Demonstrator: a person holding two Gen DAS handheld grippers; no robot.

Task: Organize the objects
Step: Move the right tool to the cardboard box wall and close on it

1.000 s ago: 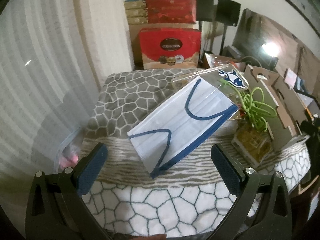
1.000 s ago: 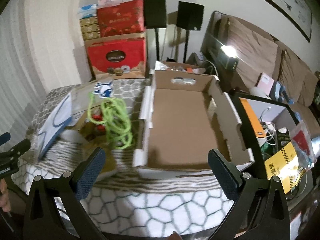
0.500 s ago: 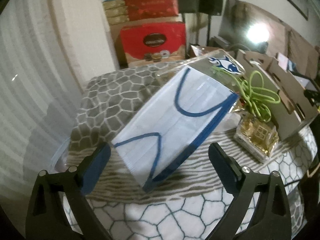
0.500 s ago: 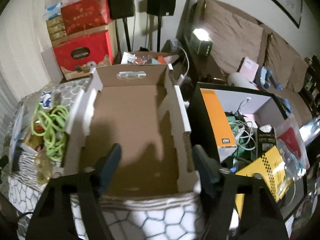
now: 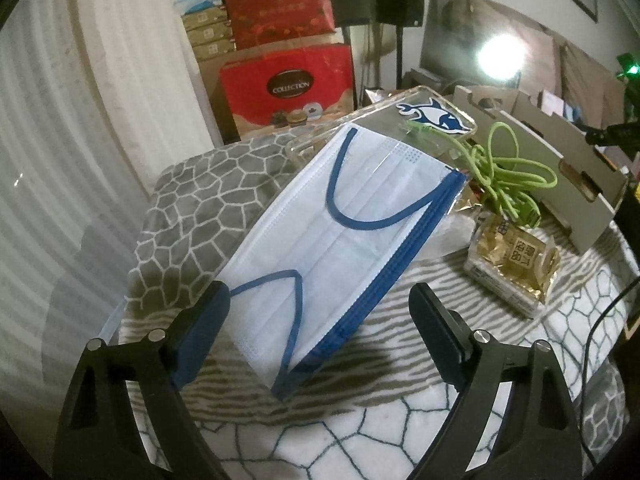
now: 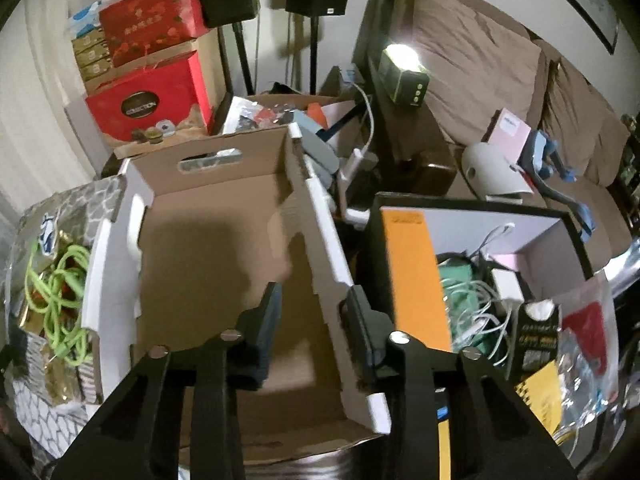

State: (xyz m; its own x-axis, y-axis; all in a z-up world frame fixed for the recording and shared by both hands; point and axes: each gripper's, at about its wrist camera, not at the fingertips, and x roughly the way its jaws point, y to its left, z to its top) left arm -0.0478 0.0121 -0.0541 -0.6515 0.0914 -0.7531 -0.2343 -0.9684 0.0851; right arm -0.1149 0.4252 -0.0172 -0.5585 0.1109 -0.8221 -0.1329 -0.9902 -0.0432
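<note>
Mask between spread tongs; box wall straddled by narrowing tongs.

Lower centre: left gripper (image 5: 318, 316) apart, closing slightly, flanking packaged face mask (image 5: 340, 248) propped on patterned cloth (image 5: 208, 196). Lower centre, right wrist view: right gripper (image 6: 314, 320) closing, either side of cardboard box (image 6: 216, 248) right wall; contact unclear.

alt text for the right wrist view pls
The right tongs, which have just been closing, straddle the right-hand wall of an empty open cardboard box, one finger inside it and one outside. A green cord lies in a pile left of the box, and a black box of cables sits to its right.
</note>
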